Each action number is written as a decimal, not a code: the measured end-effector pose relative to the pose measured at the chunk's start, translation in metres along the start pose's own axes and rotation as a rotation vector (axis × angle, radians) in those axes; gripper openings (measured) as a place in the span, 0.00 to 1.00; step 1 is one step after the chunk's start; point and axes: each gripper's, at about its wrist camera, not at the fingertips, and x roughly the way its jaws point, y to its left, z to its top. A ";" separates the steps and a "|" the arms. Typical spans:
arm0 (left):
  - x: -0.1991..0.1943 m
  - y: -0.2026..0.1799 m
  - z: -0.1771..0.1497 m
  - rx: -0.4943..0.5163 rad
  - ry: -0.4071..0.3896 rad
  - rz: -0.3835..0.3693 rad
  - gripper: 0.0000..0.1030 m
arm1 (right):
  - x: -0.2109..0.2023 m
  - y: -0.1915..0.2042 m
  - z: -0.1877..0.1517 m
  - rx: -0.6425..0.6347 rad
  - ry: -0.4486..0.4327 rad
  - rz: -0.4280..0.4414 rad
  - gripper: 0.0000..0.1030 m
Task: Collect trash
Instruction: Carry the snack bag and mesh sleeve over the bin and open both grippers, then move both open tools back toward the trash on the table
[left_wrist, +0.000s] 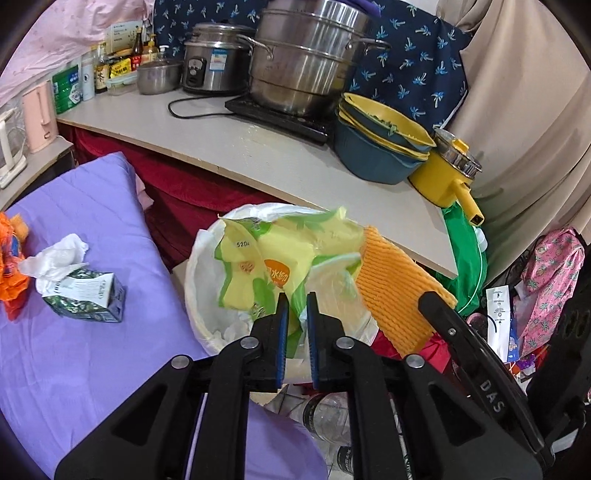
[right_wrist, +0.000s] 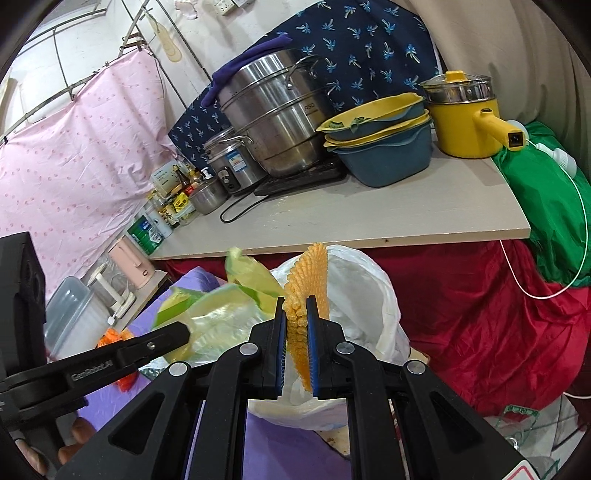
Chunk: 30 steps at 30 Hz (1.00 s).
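Over the lined bin: both grippers carrying trash.
Left gripper tilts downward, clamping a yellow-green wrapper above the white-bagged bin; right gripper pinches orange foam netting, its long axis upright, beside it.

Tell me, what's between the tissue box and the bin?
Only bare purple sheet lies between the tissue box and the bin. The left wrist view shows it.
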 end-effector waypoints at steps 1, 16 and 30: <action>0.006 0.001 0.000 -0.005 0.003 0.013 0.13 | 0.001 -0.002 0.000 0.002 0.001 -0.003 0.09; 0.003 0.040 -0.001 -0.086 -0.021 0.104 0.45 | 0.019 0.011 -0.003 -0.008 0.037 0.025 0.11; -0.024 0.073 -0.009 -0.111 -0.086 0.194 0.66 | 0.033 0.044 -0.006 -0.044 0.046 0.057 0.23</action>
